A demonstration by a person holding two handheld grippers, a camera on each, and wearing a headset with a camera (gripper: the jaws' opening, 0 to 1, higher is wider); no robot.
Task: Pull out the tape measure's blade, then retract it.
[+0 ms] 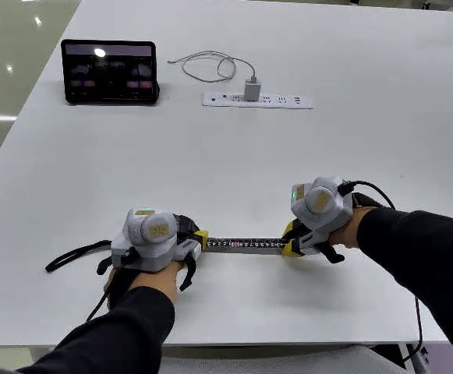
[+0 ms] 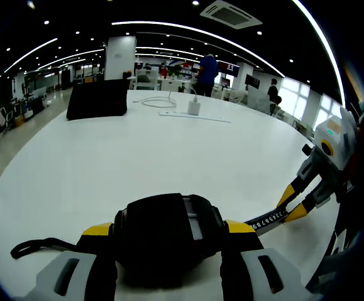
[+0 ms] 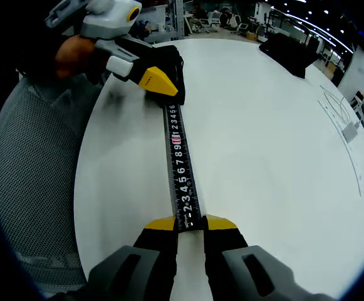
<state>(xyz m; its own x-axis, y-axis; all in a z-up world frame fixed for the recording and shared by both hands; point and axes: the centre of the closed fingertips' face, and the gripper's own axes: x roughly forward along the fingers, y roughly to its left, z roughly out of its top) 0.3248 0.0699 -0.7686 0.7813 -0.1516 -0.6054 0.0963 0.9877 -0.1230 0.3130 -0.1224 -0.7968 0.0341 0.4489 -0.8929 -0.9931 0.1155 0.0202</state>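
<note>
Left tool [image 2: 167, 227] clamps the black plastic tape measure case [image 3: 168, 61] on the white table [image 1: 234, 156]. Right tool [image 3: 190, 224] pinches the tip of the dark numbered blade [image 3: 180, 163], partly extended between them. Pull-out appears incomplete; retraction outstanding.

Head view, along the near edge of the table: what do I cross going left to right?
black strap → left tool, shut on the tape measure case → blade, drawn out flat on the table → right tool, shut on the blade's end
</note>
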